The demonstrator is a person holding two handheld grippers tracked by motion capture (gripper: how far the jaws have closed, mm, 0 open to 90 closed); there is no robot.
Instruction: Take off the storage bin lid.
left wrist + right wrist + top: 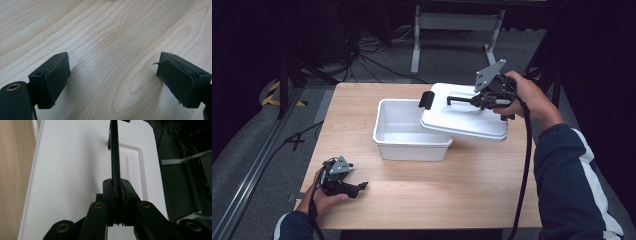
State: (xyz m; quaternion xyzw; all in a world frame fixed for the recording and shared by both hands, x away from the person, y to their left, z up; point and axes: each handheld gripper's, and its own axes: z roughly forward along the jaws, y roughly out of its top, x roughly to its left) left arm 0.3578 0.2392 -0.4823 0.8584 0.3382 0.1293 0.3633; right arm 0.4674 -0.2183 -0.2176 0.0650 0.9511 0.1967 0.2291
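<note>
The right tool (482,100) pinches the handle (114,152) of the white lid (462,122), lifted partly off the empty tub (412,145), while the left tool (357,187) rests spread wide

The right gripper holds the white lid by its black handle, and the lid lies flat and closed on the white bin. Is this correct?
Not quite. The right gripper does hold the white lid by its black handle, but the high view shows the lid tilted and shifted right, leaving the white bin mostly open.
</note>
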